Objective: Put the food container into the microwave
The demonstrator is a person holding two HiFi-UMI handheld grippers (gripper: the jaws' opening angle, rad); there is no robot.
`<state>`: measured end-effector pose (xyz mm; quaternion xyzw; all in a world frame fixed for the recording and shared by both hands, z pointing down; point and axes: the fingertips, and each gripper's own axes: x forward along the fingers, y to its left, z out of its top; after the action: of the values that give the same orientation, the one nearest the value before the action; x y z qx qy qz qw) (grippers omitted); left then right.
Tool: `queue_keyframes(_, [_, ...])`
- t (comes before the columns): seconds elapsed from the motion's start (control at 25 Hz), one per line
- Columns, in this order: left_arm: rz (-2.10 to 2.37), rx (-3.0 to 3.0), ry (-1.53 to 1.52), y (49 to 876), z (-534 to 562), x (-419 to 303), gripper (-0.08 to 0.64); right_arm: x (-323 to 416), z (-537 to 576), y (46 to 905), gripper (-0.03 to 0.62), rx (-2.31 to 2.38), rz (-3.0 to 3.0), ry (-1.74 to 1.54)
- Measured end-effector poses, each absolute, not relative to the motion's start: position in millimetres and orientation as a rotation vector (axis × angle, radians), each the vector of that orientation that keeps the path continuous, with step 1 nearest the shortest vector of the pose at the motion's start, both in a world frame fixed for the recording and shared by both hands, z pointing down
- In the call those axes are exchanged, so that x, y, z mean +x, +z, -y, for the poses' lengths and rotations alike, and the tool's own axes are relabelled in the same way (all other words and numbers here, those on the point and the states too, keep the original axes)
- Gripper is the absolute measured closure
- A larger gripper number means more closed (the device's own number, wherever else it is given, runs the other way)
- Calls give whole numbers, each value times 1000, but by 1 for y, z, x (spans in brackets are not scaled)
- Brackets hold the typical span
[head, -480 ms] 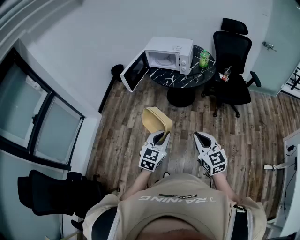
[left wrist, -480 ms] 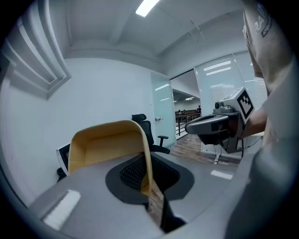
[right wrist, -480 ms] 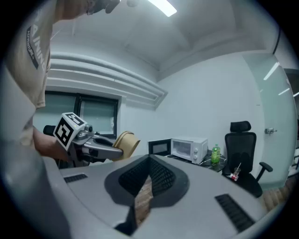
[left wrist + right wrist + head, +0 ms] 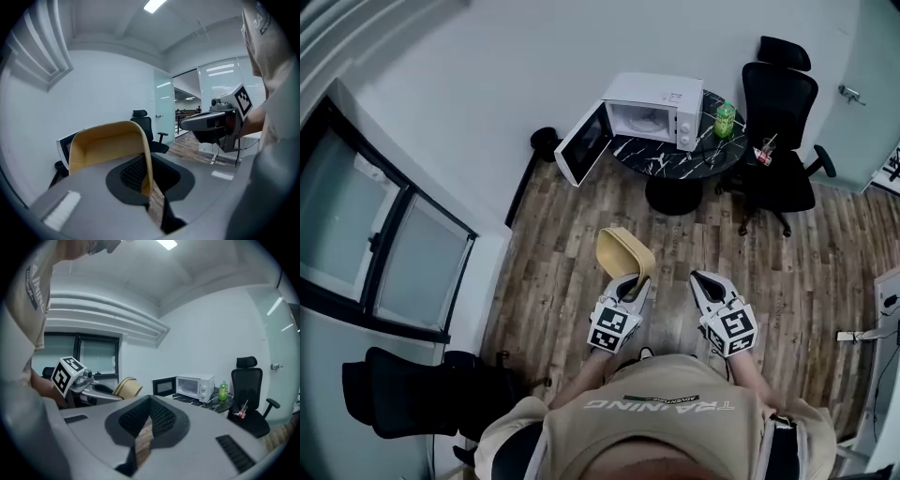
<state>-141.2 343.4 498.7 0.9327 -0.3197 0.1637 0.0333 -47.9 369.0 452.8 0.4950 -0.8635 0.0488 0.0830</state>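
Observation:
My left gripper (image 4: 630,281) is shut on the rim of a yellow food container (image 4: 623,251), held out in front of me above the wood floor. The left gripper view shows the container's wall (image 4: 108,140) pinched between the jaws, its hollow side turned toward the camera. My right gripper (image 4: 706,281) is shut with nothing in it, level with the left one. The white microwave (image 4: 653,111) stands on a round black marble table (image 4: 670,157) ahead, its door (image 4: 582,143) swung open to the left. It also shows far off in the right gripper view as the microwave (image 4: 194,386).
A green bottle (image 4: 725,118) stands on the table right of the microwave. A black office chair (image 4: 778,122) sits behind the table. Another dark chair (image 4: 412,394) is at my lower left by the glass wall. A white cabinet edge (image 4: 883,309) is at the right.
The whole view has shifted: the microwave and table sit slightly further right and lower, and both grippers with the container have moved a little right. The grips have not changed.

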Motion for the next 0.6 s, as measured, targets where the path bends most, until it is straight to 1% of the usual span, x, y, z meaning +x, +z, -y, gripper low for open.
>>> queue_keyframes(0.36, [897, 2898, 519, 520, -319, -166, 531, -63, -334, 462, 581, 1595, 2503, 143])
queue_keyframes(0.6, [847, 2895, 486, 521, -303, -151, 531, -57, -320, 465, 581, 1510, 2450, 92])
